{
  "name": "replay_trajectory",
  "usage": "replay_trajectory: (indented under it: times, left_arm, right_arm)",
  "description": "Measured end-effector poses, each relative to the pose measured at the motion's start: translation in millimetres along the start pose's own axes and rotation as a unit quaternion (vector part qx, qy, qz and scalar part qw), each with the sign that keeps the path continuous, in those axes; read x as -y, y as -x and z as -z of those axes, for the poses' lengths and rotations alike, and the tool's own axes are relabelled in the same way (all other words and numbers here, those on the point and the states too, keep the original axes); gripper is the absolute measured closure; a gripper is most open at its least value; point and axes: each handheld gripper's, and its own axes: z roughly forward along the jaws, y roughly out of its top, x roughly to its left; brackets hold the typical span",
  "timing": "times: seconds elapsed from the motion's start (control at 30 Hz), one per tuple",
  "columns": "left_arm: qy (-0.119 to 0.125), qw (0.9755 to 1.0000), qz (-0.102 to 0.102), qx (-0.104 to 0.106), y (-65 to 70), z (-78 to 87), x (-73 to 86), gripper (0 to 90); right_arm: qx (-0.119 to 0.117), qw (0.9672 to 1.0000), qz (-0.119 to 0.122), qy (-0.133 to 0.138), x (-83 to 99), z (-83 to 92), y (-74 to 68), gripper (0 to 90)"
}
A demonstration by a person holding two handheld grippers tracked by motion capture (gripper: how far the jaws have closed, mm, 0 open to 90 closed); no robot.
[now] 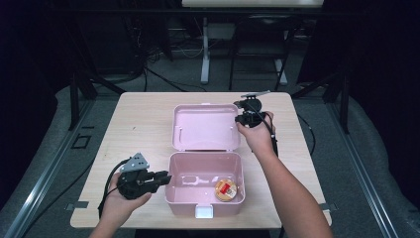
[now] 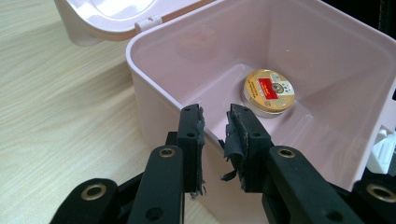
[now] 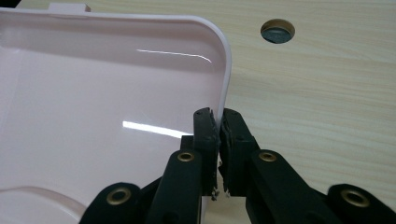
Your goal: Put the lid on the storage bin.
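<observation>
Wooden table (image 1: 143, 124) | one pink box (image 1: 205, 198), one tin (image 1: 226, 190) | left claw (image 2: 215, 122) agape | right claw (image 3: 218, 122) pinching lid (image 3: 107, 84)

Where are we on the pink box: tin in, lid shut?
Done: the round tin lies inside the pink box. In hand: the right gripper pinches the edge of the open lid; the left gripper sits at the box's left wall, jaws slightly apart. Left: shutting the lid.
</observation>
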Motion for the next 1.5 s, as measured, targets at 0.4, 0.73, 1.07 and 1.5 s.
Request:
replay_trajectory:
  times: [0.4, 0.73, 1.07, 1.5]
  left_arm:
    - [0.000, 1.0000, 0.001, 0.000, 0.2, 0.1, 0.0, 74.9]
    - [-0.001, 1.0000, 0.003, 0.000, 0.1, 0.2, -0.1, 74.9]
    - [0.000, 1.0000, 0.002, 0.000, -0.3, 0.2, -0.1, 74.8]
    - [0.000, 1.0000, 0.003, 0.001, -0.1, 0.2, 0.0, 74.8]
  right_arm:
    - [-0.006, 0.9996, 0.016, 0.020, -3.4, 19.6, -4.6, 86.5]
    - [-0.015, 0.9987, 0.031, 0.037, -3.0, 36.5, -7.2, 86.8]
    - [-0.024, 0.9976, 0.040, 0.051, -0.5, 51.3, -9.9, 87.2]
    - [-0.031, 0.9950, 0.054, 0.077, 8.2, 66.2, -11.9, 87.4]
